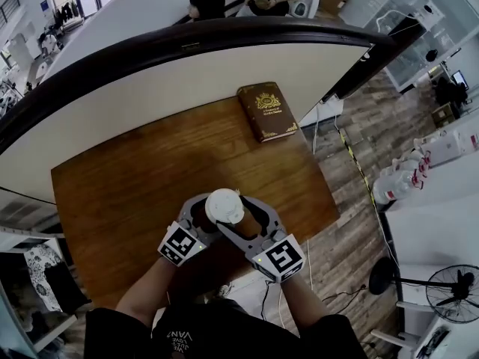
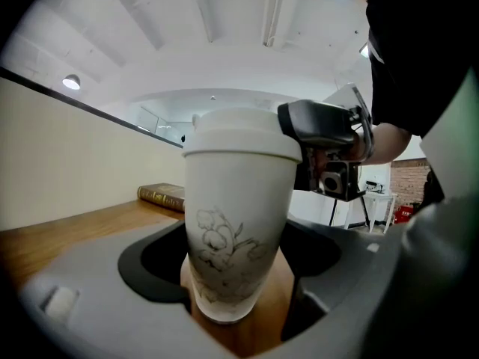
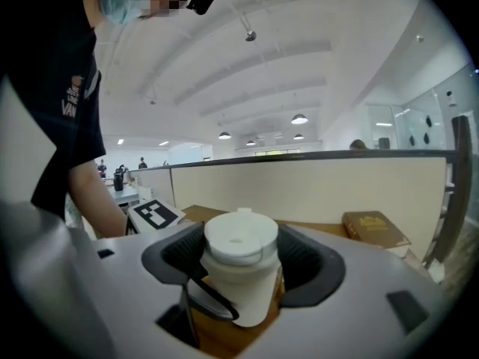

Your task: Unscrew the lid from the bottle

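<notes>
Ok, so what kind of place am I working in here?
Probably an open-plan office or lab workspace: a wooden desk backed by a cream partition, people at other workstations beyond it, and a standing fan off to the side.

Seen from above, the bottle (image 2: 236, 223) is mostly hidden beneath its lid (image 1: 224, 206).

Bare table (image 1: 127, 193) stretches left and beyond the bottle (image 1: 224, 206) — a book (image 1: 266, 111) at the far right corner and the partition (image 1: 187, 84) behind bar the way.
</notes>
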{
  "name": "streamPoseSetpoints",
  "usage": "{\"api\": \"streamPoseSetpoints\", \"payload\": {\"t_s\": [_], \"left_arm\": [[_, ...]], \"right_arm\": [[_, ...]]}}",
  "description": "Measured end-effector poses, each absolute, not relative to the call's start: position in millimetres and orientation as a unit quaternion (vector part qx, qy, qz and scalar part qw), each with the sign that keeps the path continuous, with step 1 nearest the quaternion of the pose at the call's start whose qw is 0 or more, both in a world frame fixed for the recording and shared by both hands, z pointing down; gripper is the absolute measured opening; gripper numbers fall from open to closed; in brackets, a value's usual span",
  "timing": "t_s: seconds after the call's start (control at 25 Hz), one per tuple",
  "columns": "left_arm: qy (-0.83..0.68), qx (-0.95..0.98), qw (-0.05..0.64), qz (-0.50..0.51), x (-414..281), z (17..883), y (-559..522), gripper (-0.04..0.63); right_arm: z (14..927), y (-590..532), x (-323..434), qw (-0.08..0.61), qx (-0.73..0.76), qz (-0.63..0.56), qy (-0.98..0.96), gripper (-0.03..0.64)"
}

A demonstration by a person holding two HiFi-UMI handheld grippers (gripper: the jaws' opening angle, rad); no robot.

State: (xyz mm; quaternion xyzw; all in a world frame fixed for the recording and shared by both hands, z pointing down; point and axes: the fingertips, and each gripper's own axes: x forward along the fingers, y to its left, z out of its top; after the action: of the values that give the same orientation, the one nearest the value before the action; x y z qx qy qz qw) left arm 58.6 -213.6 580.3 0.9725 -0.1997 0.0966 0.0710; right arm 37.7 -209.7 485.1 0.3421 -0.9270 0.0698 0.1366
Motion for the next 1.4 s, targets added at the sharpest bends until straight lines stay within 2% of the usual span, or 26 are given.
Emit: {"api": "streamPoseSetpoints", "payload": {"t_s": [0.36, 0.56, 0.72, 0.84, 0.92, 1.2, 1.4], "left_arm": [[-0.189, 0.977, 0.062, 0.083, 58.5, 580.7, -214.3, 0.379], [-0.193, 0.976, 0.068, 0.074, 58.3, 579.8, -214.8, 0.379], [-0.198, 0.975, 0.059, 0.081, 56.6, 580.3, -212.9, 0.379], [-0.201, 0.974, 0.057, 0.085, 57.4, 581.7, -211.7, 0.379], [-0.205, 0.973, 0.058, 0.085, 57.7, 581.5, -211.9, 0.379], [-0.226, 0.969, 0.061, 0.081, 56.9, 582.9, -213.6, 0.379], [-0.23, 0.968, 0.063, 0.082, 58.6, 583.7, -213.1, 0.379]], "right_arm": [[479.9, -211.3, 33.5, 0.142, 0.078, 0.05, -0.986, 0.291], [485.0, -213.2, 36.0, 0.18, 0.021, 0.074, -0.981, 0.291], [481.5, -210.2, 35.3, 0.175, 0.052, 0.084, -0.98, 0.291], [471.8, -211.0, 45.2, 0.128, 0.108, 0.105, -0.98, 0.291], [466.2, -212.5, 55.5, 0.095, 0.16, 0.122, -0.975, 0.291], [474.3, -205.4, 75.9, 0.049, 0.383, 0.113, -0.916, 0.293], [474.4, -191.9, 50.9, 0.055, 0.382, 0.085, -0.919, 0.293]]}}
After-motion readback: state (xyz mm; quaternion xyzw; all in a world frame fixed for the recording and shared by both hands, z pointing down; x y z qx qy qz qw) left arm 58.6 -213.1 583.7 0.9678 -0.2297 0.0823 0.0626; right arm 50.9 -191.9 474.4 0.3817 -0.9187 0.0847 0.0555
